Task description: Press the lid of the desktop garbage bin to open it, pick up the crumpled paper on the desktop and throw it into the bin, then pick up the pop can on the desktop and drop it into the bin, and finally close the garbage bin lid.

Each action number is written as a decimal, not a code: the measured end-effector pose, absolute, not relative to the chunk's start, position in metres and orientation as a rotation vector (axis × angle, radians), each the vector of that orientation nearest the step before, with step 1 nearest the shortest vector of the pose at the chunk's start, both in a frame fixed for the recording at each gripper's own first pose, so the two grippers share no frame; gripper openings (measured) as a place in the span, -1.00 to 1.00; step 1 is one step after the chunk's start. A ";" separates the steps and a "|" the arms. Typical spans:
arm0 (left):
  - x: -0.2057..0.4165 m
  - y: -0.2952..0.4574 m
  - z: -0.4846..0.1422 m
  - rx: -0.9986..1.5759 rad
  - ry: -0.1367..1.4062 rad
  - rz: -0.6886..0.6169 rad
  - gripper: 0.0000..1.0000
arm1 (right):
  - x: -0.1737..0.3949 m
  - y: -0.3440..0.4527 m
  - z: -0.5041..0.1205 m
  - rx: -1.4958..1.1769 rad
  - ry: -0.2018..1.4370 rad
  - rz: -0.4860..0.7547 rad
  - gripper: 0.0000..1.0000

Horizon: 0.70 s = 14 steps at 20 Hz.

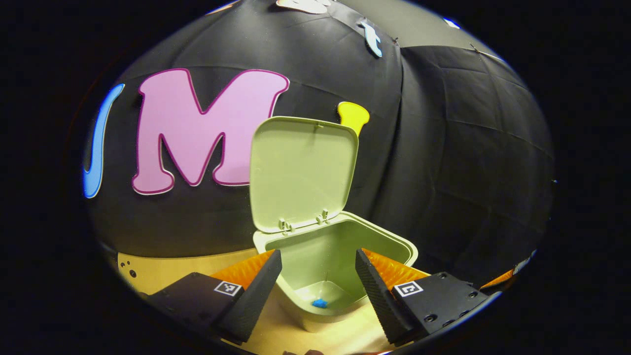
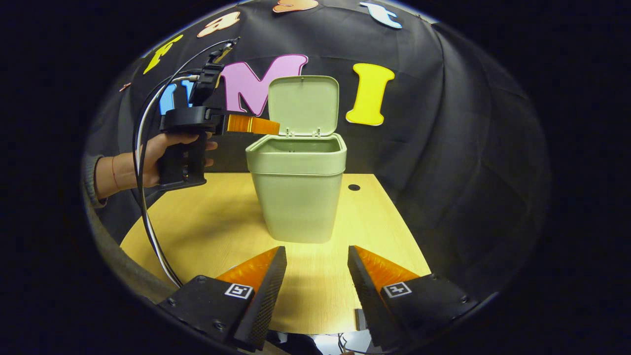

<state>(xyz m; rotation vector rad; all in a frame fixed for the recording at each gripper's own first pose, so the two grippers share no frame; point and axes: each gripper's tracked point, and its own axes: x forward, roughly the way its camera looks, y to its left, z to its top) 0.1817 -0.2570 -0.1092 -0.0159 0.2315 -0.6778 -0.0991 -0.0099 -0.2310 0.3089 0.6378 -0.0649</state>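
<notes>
I am holding my left gripper spread and empty just above the open pale green plastic bin. My right gripper is waiting spread too, well back from it. Next I think I must push the raised lid down.

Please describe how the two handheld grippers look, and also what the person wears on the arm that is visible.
Each gripper has two wedge-shaped fingers with ribbed inner faces on black blocks carrying small square black-and-white markers: left gripper, right gripper. In the right gripper view, the left gripper has a black pistol-style handle held by a hand, with white and black cables hanging down. A grey sleeve covers the forearm.
</notes>
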 end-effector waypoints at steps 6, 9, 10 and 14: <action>0.155 -0.185 -0.088 -0.013 0.182 -0.528 0.92 | -0.083 0.031 -0.227 0.332 0.614 0.106 0.67; 0.137 -0.149 -0.086 0.003 0.176 -0.462 0.92 | -0.080 0.059 -0.225 0.320 0.615 0.221 0.70; 0.131 -0.137 -0.085 0.008 0.175 -0.438 0.92 | -0.081 0.068 -0.224 0.317 0.616 0.256 0.73; 0.101 -0.099 -0.087 -0.007 0.186 -0.353 0.92 | -0.081 0.097 -0.226 0.284 0.631 0.384 0.77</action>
